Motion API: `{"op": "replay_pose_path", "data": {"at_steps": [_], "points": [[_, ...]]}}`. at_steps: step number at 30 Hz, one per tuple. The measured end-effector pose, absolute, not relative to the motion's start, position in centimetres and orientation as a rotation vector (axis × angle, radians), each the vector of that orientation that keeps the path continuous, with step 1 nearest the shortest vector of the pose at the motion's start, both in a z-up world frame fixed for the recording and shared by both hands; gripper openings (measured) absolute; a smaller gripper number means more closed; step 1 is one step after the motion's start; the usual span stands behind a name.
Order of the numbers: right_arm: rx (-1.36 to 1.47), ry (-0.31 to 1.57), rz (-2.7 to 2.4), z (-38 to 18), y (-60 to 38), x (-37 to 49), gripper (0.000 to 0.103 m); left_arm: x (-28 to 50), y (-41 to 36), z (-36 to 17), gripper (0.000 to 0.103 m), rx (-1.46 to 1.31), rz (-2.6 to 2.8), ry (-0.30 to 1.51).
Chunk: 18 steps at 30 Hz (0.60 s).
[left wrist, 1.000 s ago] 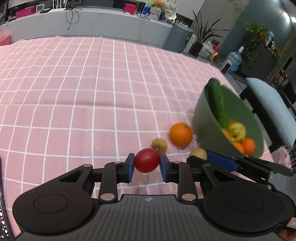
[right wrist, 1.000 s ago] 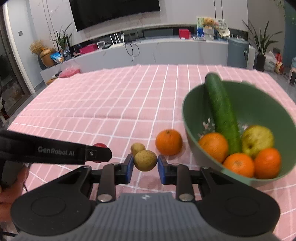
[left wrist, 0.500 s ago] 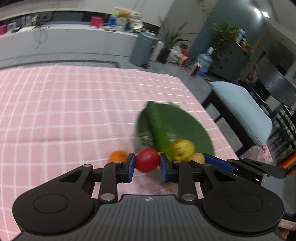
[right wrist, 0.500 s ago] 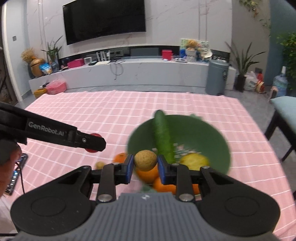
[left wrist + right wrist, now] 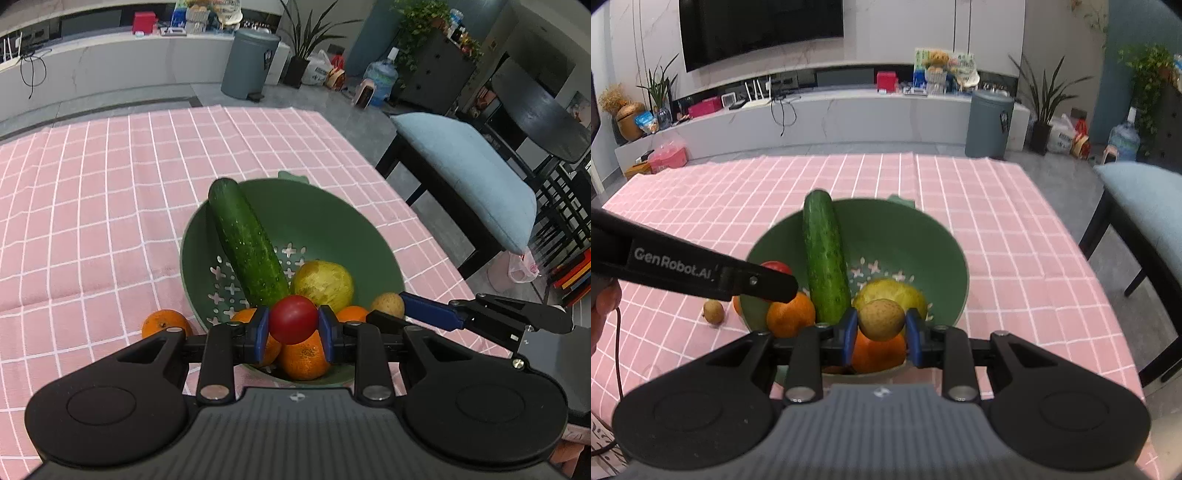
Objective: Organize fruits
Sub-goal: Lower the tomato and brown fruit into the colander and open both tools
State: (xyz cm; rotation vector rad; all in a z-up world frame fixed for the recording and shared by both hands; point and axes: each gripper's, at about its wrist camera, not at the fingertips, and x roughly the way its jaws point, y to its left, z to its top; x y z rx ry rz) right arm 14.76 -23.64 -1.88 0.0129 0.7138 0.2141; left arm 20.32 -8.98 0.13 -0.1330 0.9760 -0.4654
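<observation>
The left gripper (image 5: 293,328) is clamped on a red tomato (image 5: 293,319), its two blue pads pressing the fruit's sides. The tomato hangs above the near rim of the green colander bowl (image 5: 362,236), over the oranges (image 5: 303,356) piled at the bowl's near side. In the right wrist view the same tomato (image 5: 775,266) peeks out behind the left gripper's black finger, above the bowl's left rim.

The right gripper (image 5: 881,330) is closed on a small brown round fruit (image 5: 881,319), gripped between its blue pads. That fruit also sits over the near part of the bowl (image 5: 942,240), directly above an orange (image 5: 879,354) and in front of a yellow-green apple (image 5: 897,293). In the left wrist view the brown fruit (image 5: 388,304) shows at the bowl's right rim, at the tip of the right gripper's blue pad.

A long cucumber (image 5: 245,240) leans from the bowl's bottom up onto its far-left rim. One orange (image 5: 164,325) lies on the pink checked tablecloth (image 5: 92,184) just outside the bowl's left wall. Another small brown fruit (image 5: 713,312) rests on the cloth, near that side of the bowl.
</observation>
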Motion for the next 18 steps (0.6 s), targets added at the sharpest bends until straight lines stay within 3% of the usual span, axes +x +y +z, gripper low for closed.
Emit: {"op": "replay_pose_path", "data": {"at_steps": [18], "points": [[-0.12, 0.717, 0.3, -3.7, -21.0, 17.2, 0.024, 21.4, -9.0, -1.7, 0.033, -0.124, -0.446, 1.018]]}}
